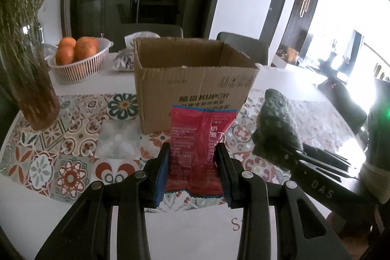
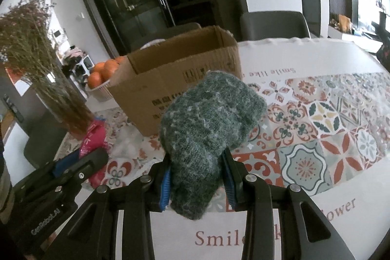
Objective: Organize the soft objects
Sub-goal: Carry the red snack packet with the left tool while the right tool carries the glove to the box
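Left black plastic two-finger gripper [image 1: 192, 150]: angular linkage arms with triangular cut-outs, round silver pivot screws, blue pads on inner finger faces. Right black plastic two-finger gripper [image 2: 197, 160]: same build, blue pads, silver screws; white "DAS" lettering on side. White "GenRobot.AI" lettering on left gripper body.

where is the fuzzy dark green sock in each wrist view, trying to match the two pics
Left wrist view: the fuzzy dark green knitted sock is at the right, held up by the right gripper, right of the open brown cardboard box.
Right wrist view: the sock fills the centre, clamped in that gripper, in front of the box.
Shared landmark: the cardboard box.
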Action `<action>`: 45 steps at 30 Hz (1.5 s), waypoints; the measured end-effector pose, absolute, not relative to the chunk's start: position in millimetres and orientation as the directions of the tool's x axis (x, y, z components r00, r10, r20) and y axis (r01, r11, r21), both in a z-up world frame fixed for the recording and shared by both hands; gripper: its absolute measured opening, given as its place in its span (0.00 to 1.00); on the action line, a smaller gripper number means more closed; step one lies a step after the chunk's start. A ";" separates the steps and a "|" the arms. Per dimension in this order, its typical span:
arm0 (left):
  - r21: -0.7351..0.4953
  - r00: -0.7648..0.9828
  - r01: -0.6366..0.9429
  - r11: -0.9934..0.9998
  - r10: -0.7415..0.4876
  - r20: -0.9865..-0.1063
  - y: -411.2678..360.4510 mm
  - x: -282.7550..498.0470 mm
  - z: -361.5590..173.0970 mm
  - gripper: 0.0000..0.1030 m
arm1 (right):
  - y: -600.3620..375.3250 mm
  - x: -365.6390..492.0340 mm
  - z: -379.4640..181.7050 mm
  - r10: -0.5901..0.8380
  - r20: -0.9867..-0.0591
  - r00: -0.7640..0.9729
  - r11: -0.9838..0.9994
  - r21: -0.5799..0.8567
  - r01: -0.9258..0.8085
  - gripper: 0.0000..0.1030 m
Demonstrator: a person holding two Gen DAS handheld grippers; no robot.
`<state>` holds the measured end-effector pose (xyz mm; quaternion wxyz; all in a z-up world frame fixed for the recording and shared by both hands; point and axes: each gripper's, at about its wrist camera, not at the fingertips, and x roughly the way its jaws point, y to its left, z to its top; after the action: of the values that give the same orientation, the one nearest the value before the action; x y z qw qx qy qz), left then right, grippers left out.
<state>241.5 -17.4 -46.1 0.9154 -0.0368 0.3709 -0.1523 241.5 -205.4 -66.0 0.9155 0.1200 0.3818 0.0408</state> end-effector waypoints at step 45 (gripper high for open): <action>-0.119 0.813 0.282 0.952 -0.303 -0.498 -21.4 276.4 41.5 0.35 | -198.3 269.9 32.7 0.186 -0.500 0.846 0.978 0.177 -0.110 0.36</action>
<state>276.4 -21.4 41.5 0.9518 -0.0198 0.2648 -0.1535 269.9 -198.3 32.7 0.9581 0.0711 0.2667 0.0772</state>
